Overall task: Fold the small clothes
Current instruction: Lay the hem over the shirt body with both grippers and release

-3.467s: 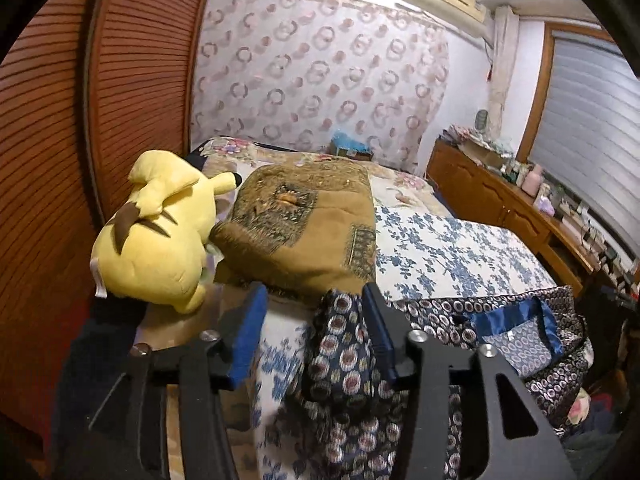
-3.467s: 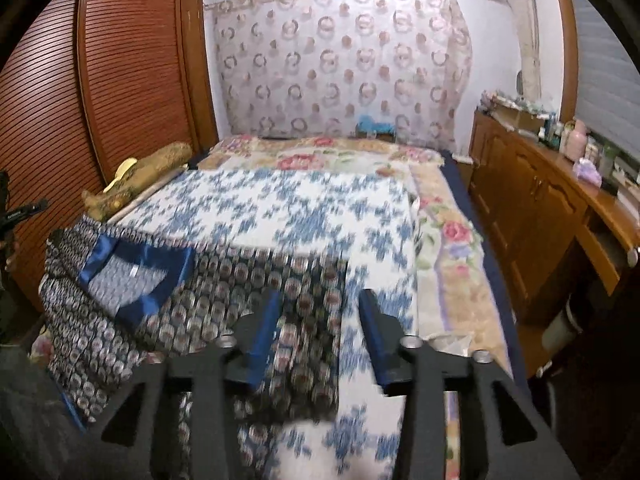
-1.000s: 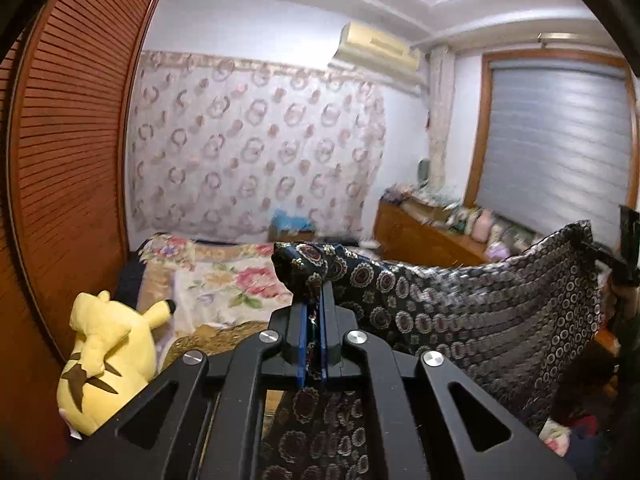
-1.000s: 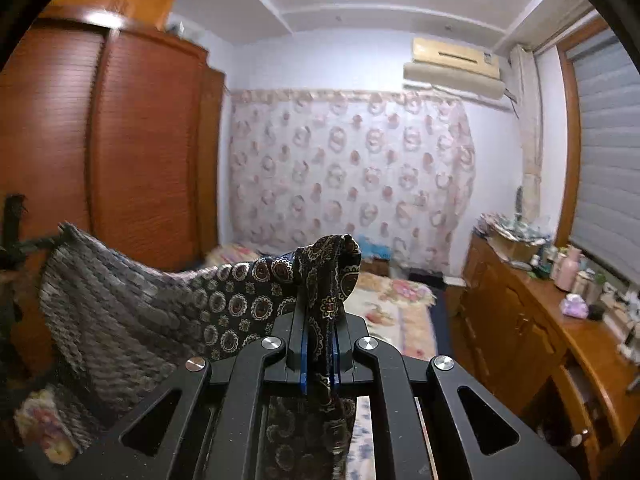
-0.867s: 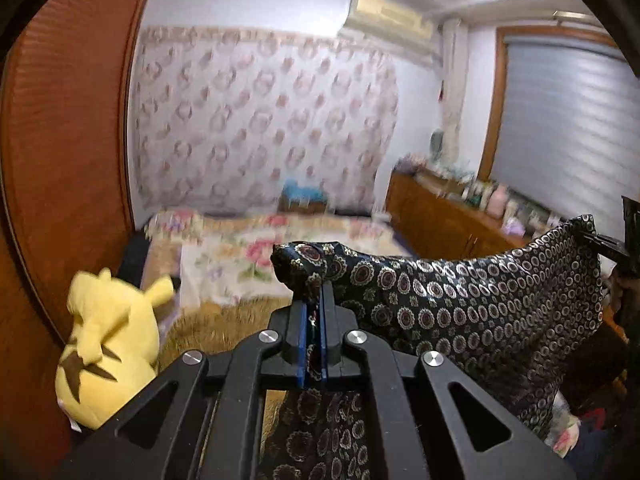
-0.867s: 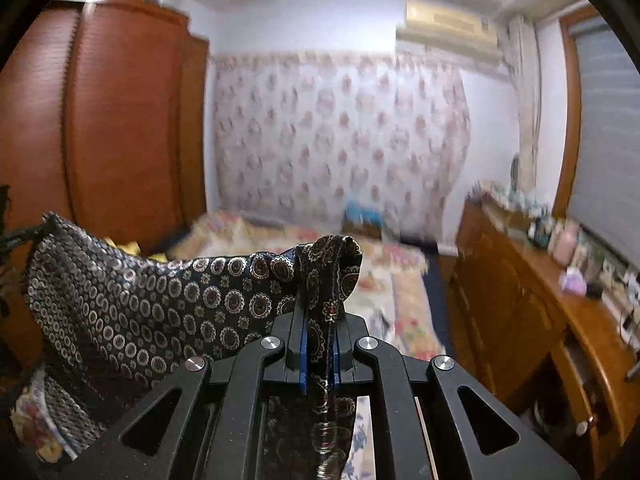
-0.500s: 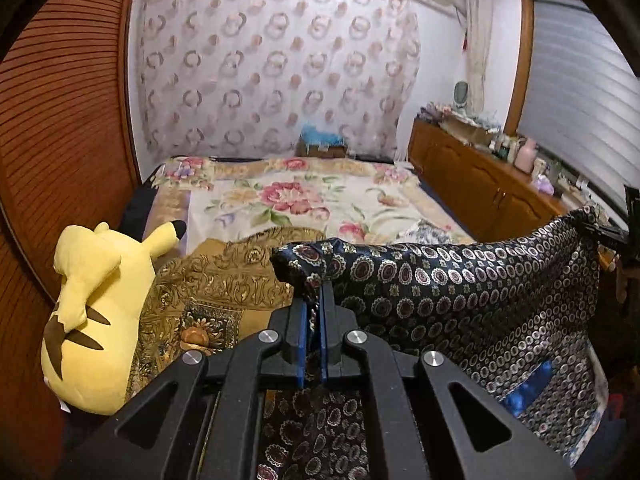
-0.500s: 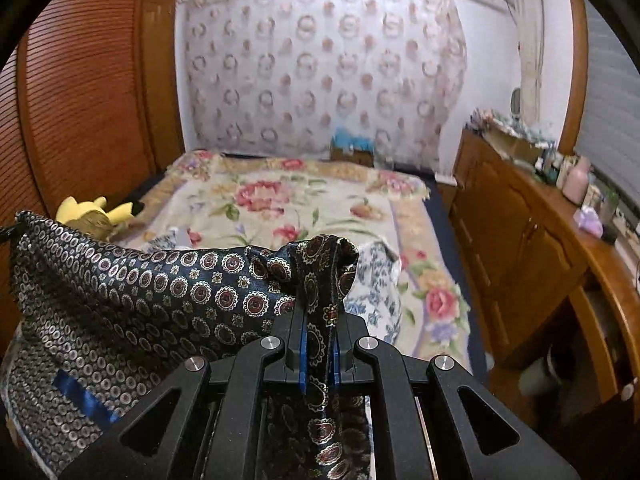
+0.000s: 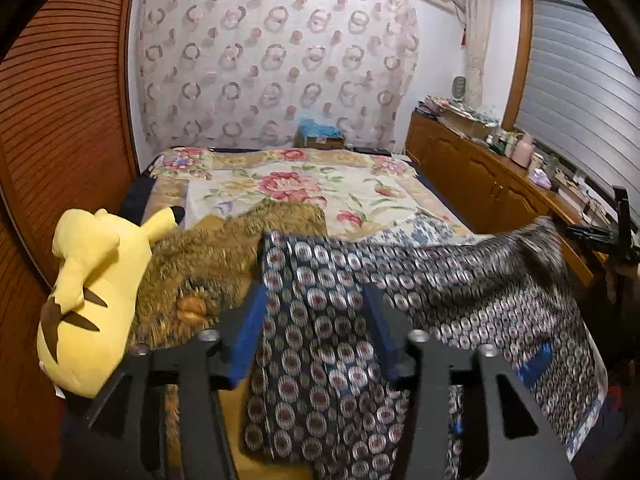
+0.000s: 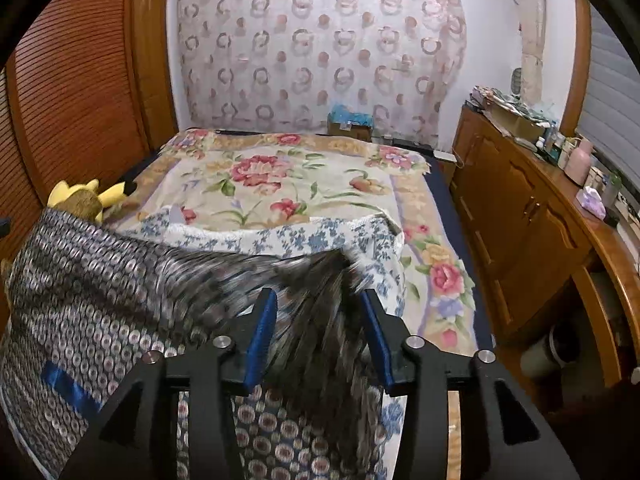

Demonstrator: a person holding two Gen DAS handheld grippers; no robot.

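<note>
A dark patterned garment (image 9: 460, 292) with circle motifs and a blue lining lies across the near end of the bed, its far edge blurred as it drops. My left gripper (image 9: 316, 332) has its jaws opening; the cloth's left corner lies loose between the blue pads (image 9: 250, 332), which no longer press on it. My right gripper (image 10: 320, 336) is opening too, with the blurred right corner of the garment (image 10: 120, 292) falling between its pads (image 10: 262, 336). In the left wrist view the right gripper's black frame shows at the far right.
A yellow plush toy (image 9: 88, 296) lies at the bed's left edge beside a brown folded cloth (image 9: 224, 256). A floral bedspread (image 10: 280, 184) and a blue-flowered sheet (image 10: 320, 236) cover the bed. A wooden wardrobe stands left; a cluttered wooden dresser (image 10: 540, 208) runs along the right.
Both grippers came down toward the bed holding the garment stretched between them, then their jaws parted and let go of the corners. The cloth now drops onto the bed.
</note>
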